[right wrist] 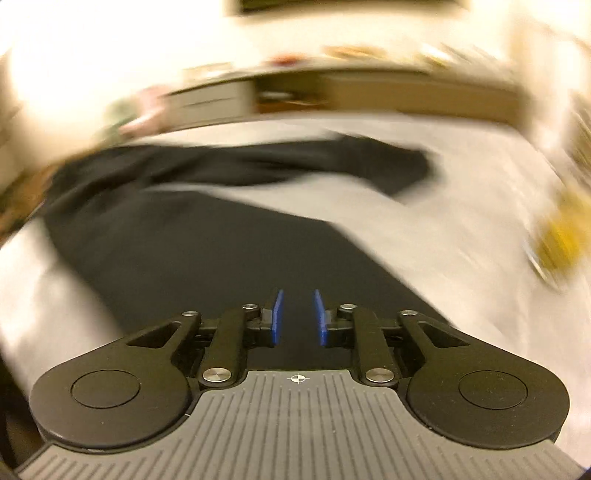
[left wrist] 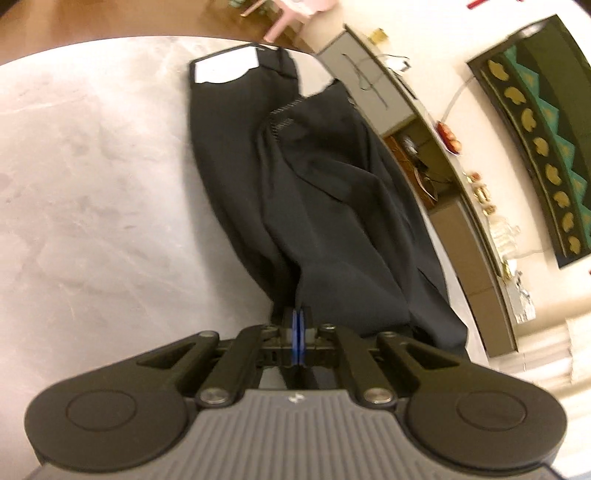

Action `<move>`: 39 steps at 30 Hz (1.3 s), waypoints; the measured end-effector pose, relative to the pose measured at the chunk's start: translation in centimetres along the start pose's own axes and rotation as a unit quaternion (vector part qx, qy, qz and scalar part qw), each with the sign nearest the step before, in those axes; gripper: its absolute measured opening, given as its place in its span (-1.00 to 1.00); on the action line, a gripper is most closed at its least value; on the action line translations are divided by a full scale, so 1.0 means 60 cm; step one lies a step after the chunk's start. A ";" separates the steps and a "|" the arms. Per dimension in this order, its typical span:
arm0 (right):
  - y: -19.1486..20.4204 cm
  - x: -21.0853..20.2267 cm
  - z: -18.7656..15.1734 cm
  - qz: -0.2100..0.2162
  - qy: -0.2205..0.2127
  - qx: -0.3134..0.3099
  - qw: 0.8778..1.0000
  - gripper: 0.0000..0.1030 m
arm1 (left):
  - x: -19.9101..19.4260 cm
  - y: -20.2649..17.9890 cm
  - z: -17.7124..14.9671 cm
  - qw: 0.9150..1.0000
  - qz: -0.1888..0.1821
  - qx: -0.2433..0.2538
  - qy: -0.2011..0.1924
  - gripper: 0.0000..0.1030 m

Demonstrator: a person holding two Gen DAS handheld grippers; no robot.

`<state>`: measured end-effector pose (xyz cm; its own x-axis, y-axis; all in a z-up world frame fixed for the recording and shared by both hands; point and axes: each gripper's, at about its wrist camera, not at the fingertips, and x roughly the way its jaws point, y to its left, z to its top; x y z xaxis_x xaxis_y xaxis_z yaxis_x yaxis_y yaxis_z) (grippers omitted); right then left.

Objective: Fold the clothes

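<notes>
A pair of dark trousers (left wrist: 325, 192) lies on the pale round table (left wrist: 92, 184), its waistband with a white label at the far end. My left gripper (left wrist: 298, 314) is shut on a bunched fold of that dark cloth at the near end. In the blurred right wrist view the same trousers (right wrist: 207, 251) spread across the table (right wrist: 424, 206), one leg reaching to the right. My right gripper (right wrist: 298, 299) hovers over the cloth with its blue pads (right wrist: 277, 314) apart and nothing gripped between them.
Beyond the table's far edge runs a long low cabinet (left wrist: 461, 236) with small items on top, under a dark wall hanging (left wrist: 535, 140). A pink chair (left wrist: 291, 14) stands on the wooden floor. A blurred yellow object (right wrist: 557, 243) lies at the right.
</notes>
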<state>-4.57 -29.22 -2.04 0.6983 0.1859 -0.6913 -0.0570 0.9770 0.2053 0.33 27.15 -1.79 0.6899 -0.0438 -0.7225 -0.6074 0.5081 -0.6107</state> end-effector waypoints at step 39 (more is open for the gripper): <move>0.001 0.055 0.021 -0.165 0.024 -0.098 0.981 -0.38 | -0.045 0.007 0.038 0.998 -0.065 0.006 -0.023 -0.66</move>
<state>-1.38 -28.64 -3.45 0.6676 -0.1432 -0.7306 0.0264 0.9853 -0.1689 -0.90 29.45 0.65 0.7792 -0.0709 -0.6227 -0.5078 0.5109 -0.6936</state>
